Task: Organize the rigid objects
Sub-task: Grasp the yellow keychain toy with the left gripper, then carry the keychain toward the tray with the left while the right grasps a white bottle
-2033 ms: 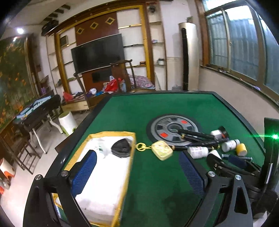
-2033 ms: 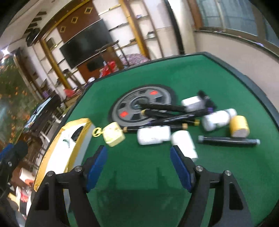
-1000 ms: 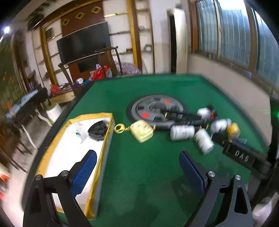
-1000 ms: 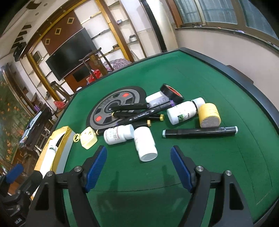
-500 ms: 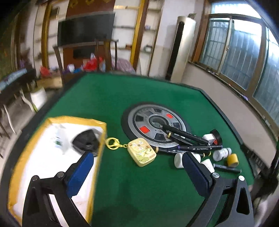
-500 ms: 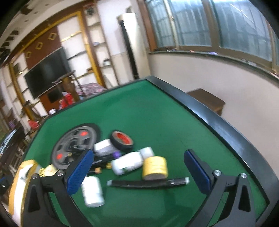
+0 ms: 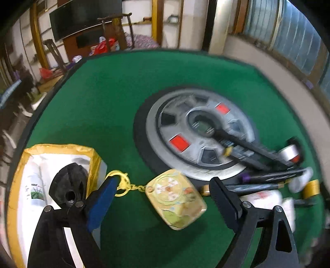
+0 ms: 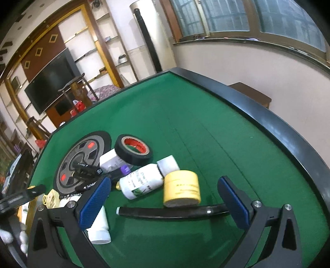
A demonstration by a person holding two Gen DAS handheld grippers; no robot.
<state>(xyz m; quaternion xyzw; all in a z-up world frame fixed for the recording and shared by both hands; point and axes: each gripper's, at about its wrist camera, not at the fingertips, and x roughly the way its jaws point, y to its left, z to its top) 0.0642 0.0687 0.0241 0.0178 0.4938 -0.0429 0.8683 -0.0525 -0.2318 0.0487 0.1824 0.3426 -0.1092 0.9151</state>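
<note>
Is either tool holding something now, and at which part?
Nothing is held. The left tool is open around the yellow keychain; the right tool is open above the black marker.

green felt table (image 8: 206, 127) with black rim | round grey dial panel (image 7: 198, 132) with red squares set in its centre | black television (image 8: 51, 80) on far wall | gold-trimmed shelving (image 8: 107, 53) beside it | tall pale standing unit (image 8: 148, 37) in corner | barred windows (image 8: 268, 18) on right wall | wooden chair (image 7: 117, 31) behind table
</note>
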